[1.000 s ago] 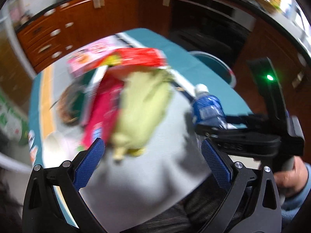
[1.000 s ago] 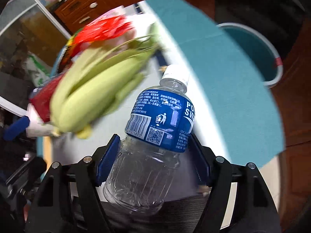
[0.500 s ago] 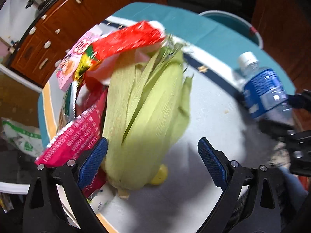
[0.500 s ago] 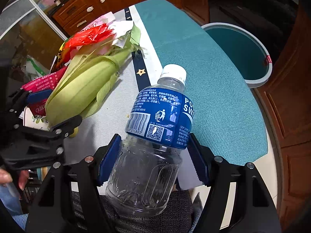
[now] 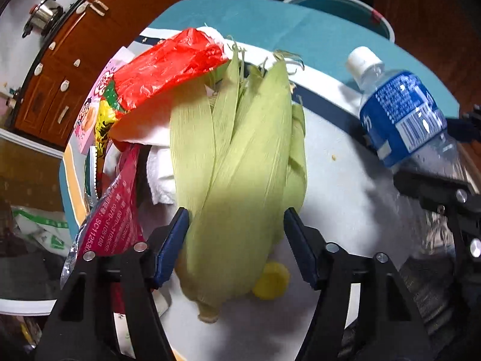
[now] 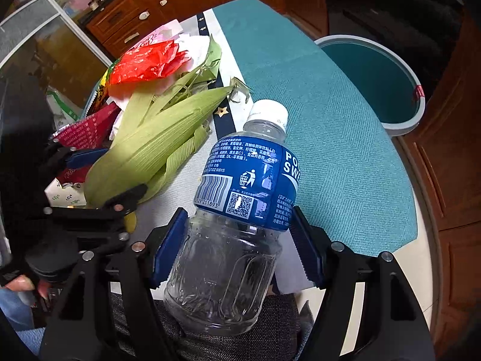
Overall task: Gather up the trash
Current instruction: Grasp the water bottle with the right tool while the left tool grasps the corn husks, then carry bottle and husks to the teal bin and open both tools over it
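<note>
A green corn husk (image 5: 240, 165) lies on the grey table cover amid a trash pile. My left gripper (image 5: 236, 237) points down over its stem end. Its jaws are closing, and the blue pads (image 5: 176, 237) touch the husk on both sides. The right wrist view shows the same grip on the corn husk (image 6: 150, 150). My right gripper (image 6: 237, 240) is shut on a clear bottle (image 6: 240, 195) with a blue label and white cap, held over the table's near edge. That bottle (image 5: 402, 120) shows at the right of the left wrist view.
A red wrapper (image 5: 168, 69), a magenta packet (image 5: 117, 210), white tissue (image 5: 159, 174) and a yellow cap (image 5: 270, 276) lie around the husk. A teal bin (image 6: 418, 102) stands on the floor beyond the teal tablecloth (image 6: 330, 120). Wooden cabinets line the back.
My left gripper came down over the husk's stem end and its jaws narrowed from wide open onto the husk's sides. The right gripper shifted slightly, still gripping the bottle.
</note>
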A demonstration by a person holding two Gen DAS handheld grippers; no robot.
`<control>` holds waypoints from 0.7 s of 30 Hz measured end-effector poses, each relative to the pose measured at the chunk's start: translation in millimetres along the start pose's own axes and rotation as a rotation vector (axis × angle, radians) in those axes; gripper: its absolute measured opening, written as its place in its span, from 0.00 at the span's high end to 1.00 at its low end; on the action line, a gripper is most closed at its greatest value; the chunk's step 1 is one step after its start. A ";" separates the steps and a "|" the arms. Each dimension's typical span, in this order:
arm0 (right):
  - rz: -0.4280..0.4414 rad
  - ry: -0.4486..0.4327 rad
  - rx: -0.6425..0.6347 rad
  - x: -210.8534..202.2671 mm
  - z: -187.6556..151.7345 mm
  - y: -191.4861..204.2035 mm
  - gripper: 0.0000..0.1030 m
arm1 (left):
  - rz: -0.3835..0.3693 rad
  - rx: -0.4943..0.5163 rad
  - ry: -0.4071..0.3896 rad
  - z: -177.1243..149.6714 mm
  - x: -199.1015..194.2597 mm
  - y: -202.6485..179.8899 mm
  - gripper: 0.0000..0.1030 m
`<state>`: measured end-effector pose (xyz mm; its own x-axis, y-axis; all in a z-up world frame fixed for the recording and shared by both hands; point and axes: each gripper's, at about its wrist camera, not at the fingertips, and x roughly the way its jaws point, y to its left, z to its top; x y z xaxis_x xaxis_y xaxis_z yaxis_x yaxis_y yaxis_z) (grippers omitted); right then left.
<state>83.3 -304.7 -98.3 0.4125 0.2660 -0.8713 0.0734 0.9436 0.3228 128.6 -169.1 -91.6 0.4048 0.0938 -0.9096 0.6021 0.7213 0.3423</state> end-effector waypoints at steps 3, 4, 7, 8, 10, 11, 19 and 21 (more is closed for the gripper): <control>0.038 -0.018 0.016 -13.1 1.5 -5.0 0.36 | -0.064 -0.030 -0.037 -1.0 -22.5 4.3 0.67; 0.043 -0.026 0.019 -18.3 2.6 -7.1 0.36 | -0.077 -0.034 -0.049 -0.7 -31.3 5.8 0.68; 0.058 -0.060 0.033 -37.4 10.0 -13.4 0.36 | -0.137 -0.047 -0.120 2.7 -71.1 10.7 0.69; 0.067 -0.077 0.043 -46.0 13.7 -17.1 0.36 | -0.159 -0.055 -0.147 5.0 -86.3 12.7 0.69; 0.084 -0.097 0.059 -57.4 18.3 -22.5 0.36 | -0.189 -0.067 -0.195 11.4 -109.6 17.6 0.69; 0.096 -0.110 0.069 -65.0 21.3 -26.4 0.36 | -0.206 -0.073 -0.217 13.9 -121.9 20.7 0.69; 0.107 -0.200 0.102 -104.7 51.9 -52.4 0.36 | -0.361 -0.158 -0.329 55.4 -166.2 40.0 0.69; 0.094 -0.232 0.116 -115.1 64.7 -65.6 0.36 | -0.387 -0.164 -0.353 76.3 -169.3 35.1 0.69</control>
<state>89.7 -410.0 4.7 0.6183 0.2863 -0.7319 0.1233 0.8844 0.4501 133.7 -212.0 92.4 0.3980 -0.4154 -0.8179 0.6494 0.7573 -0.0687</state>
